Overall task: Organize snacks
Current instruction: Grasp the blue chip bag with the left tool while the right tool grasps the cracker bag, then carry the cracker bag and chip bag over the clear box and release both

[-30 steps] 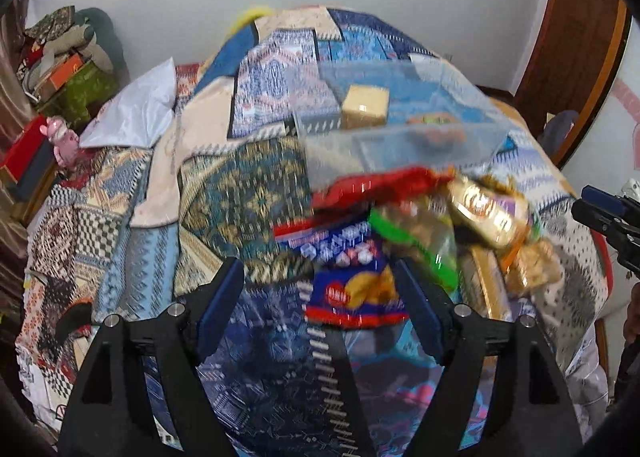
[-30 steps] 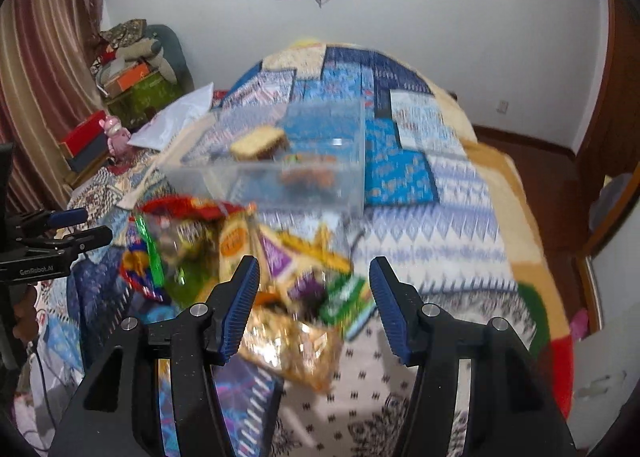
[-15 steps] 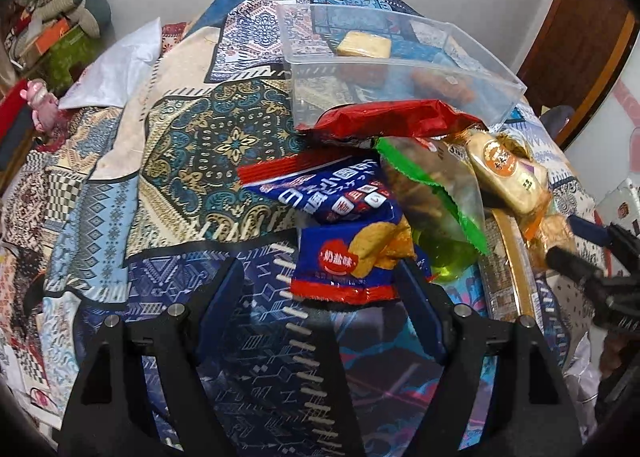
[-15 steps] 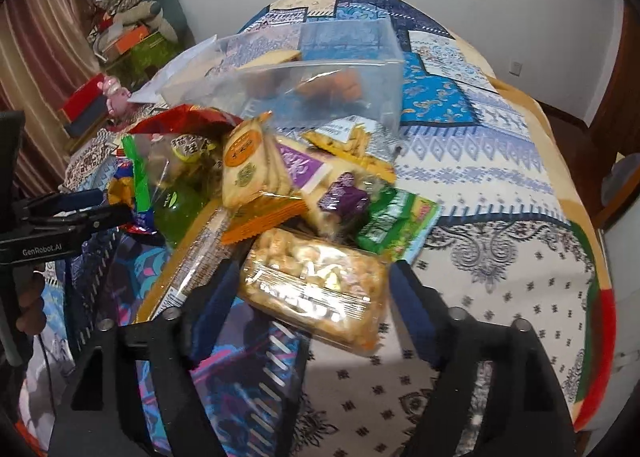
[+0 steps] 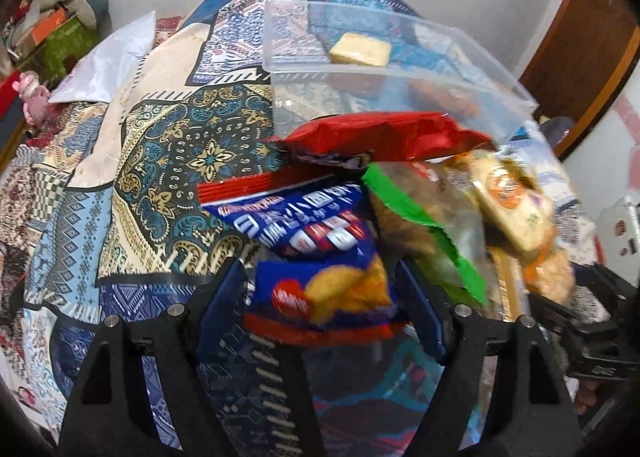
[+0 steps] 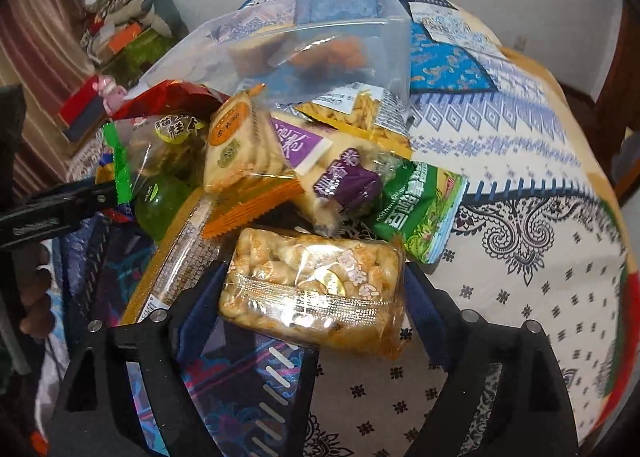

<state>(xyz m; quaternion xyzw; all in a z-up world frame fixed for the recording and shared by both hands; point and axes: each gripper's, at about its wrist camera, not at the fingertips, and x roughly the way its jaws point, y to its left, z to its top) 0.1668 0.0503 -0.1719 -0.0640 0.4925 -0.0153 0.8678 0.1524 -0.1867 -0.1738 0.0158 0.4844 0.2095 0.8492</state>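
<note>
A patchwork bedspread [image 5: 168,145] covers the bed, and on it a clear plastic bin [image 5: 384,69] stands at the far side of a heap of snack packs, its long side running across the left wrist view; a pale cake [image 5: 359,50] and something orange lie inside, blurred through the wall. Against the bin's near wall lies a red bag [image 5: 376,133], long axis crosswise. Below it a blue chip bag [image 5: 320,257] points lengthwise toward the left gripper [image 5: 320,297], whose jaws stand wide on either side of its lower end; whether the pads touch it cannot be told. A green-edged clear bag [image 5: 424,233] crowds its right side. The right gripper [image 6: 316,297] is opening around a clear pack of puffed rice bars [image 6: 316,289], lying crosswise between the jaws. Behind it sit a biscuit pack [image 6: 236,145], a purple-labelled pack [image 6: 344,185] and a green pea packet [image 6: 420,209].
</note>
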